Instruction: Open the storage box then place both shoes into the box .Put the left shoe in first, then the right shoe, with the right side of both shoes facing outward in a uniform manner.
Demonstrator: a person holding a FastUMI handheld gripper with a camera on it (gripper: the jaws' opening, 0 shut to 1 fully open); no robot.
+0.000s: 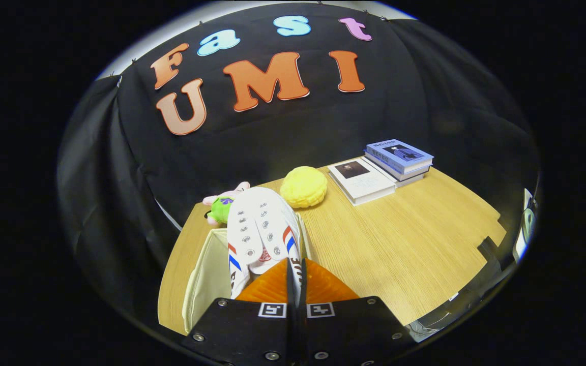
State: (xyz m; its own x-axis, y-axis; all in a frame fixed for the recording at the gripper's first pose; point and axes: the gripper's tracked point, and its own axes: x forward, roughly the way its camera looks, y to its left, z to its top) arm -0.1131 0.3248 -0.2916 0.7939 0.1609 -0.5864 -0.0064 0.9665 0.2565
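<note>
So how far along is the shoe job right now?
The storage box is already open on the table. In hand: the gripper is shut on a white shoe, held over the box. Which shoe this is, and whether one is already inside, I can't tell. Left: setting it in and checking orientation.

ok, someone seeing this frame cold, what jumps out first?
The white shoe with red and blue stripes, pinched at its edge by the gripper and held over the open storage box. Beyond it on the wooden table sit a yellow round cushion, a small plush toy and some books.
</note>
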